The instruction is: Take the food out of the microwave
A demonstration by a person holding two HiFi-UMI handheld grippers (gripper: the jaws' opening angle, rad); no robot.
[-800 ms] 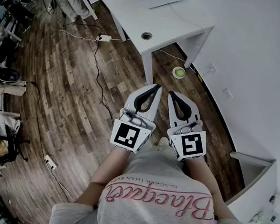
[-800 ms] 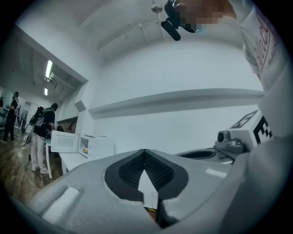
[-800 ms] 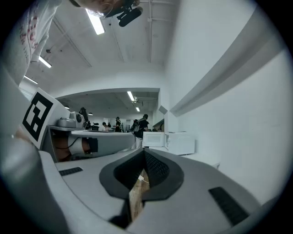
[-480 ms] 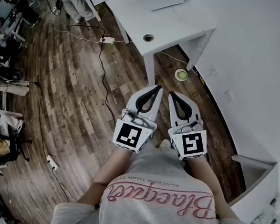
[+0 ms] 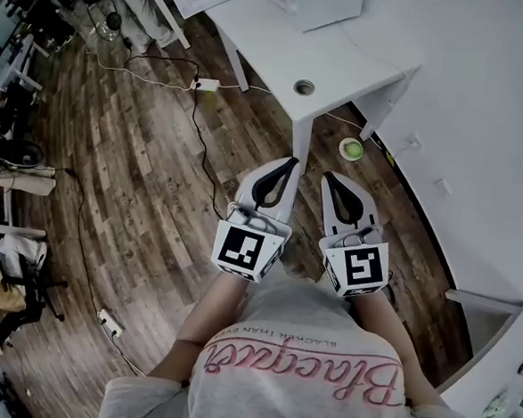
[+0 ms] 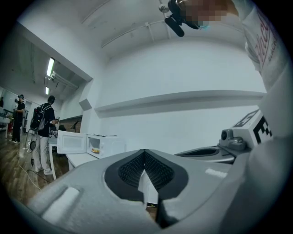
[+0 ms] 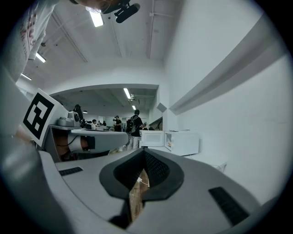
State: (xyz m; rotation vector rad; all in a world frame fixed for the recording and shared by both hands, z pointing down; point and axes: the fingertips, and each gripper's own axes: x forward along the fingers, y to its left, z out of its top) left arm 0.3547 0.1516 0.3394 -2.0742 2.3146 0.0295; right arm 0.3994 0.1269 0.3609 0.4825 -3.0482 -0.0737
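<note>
The floor (image 5: 130, 177) is laid in brown wood planks, streaked and grained, with a dull sheen. The desk (image 5: 343, 62) is topped in smooth, matt white board, and a cable hole (image 5: 304, 88) near its front corner is rimmed in what looks like metal. The microwave (image 5: 325, 3) at the desk's far edge is cased in smooth white. The left gripper (image 5: 291, 164) and right gripper (image 5: 329, 177) are shelled in smooth, matt, pale plastic; their pads (image 6: 130, 170) are lined in finely ribbed black material. The marker cubes (image 5: 241, 250) are faced in matt black-and-white print. The shirt (image 5: 296, 358) is made of soft grey cloth with printed lettering.
</note>
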